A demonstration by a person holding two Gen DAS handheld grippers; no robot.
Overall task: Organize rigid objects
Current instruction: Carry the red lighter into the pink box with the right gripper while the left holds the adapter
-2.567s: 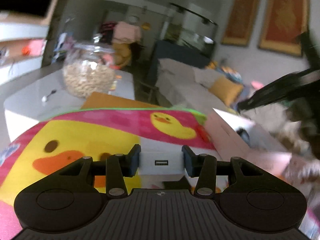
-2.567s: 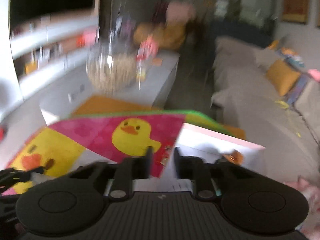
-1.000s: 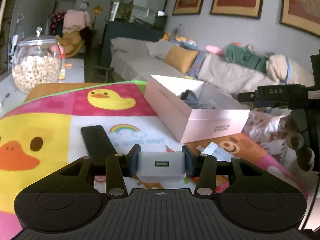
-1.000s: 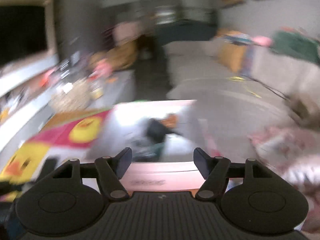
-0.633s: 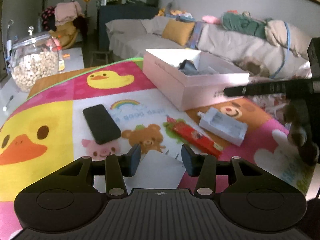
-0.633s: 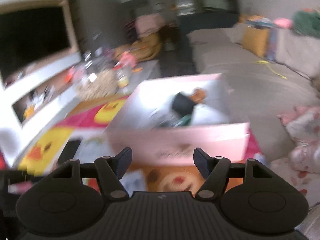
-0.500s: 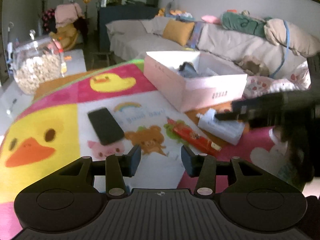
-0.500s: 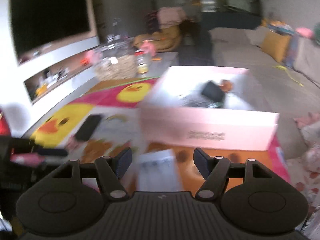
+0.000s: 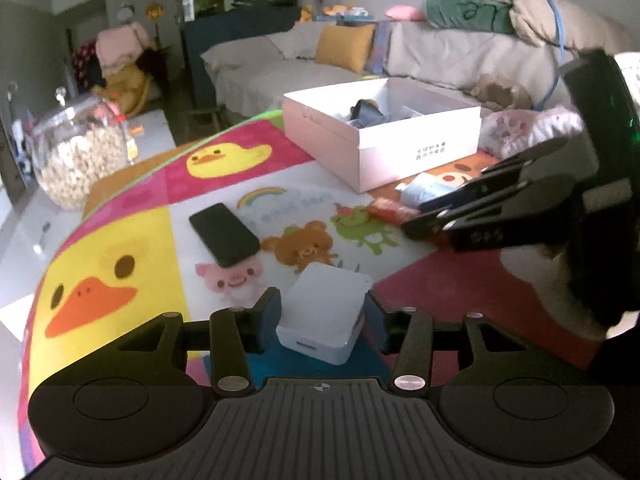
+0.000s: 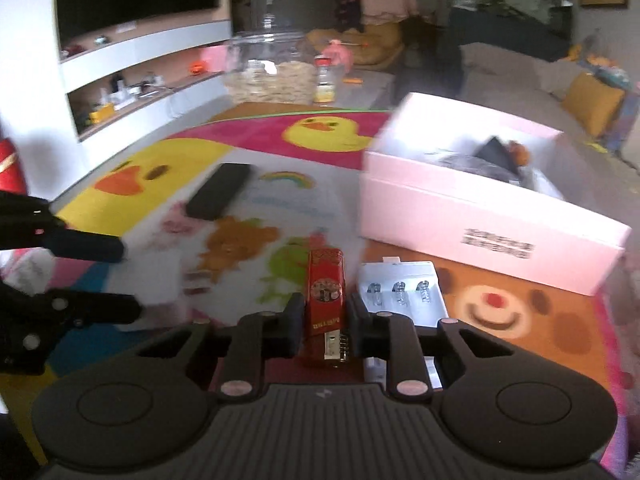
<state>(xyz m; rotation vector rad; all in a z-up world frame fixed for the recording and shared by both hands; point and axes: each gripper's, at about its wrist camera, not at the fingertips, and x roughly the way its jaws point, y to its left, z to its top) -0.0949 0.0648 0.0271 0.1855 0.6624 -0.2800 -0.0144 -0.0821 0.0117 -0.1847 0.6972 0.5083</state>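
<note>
The red box [image 10: 325, 300] is gripped between the narrow jaws of the right gripper [image 10: 323, 320], probably for the pink box [image 10: 480, 216], while the white charger [image 9: 325, 312] lies loose on the mat [image 9: 120, 240] between the left gripper's [image 9: 323, 316] parted jaws.

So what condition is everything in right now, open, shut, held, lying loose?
Left gripper: open, fingers either side of the charger.
White charger: lying on the mat, not clamped.
Right gripper: shut on the red box.
Red box: gripped, lying flat.
Pink box: lid off, items inside.
Phone: face up, screen dark.
Battery tray: open, empty.
Glass jar: lidded, partly full.
</note>
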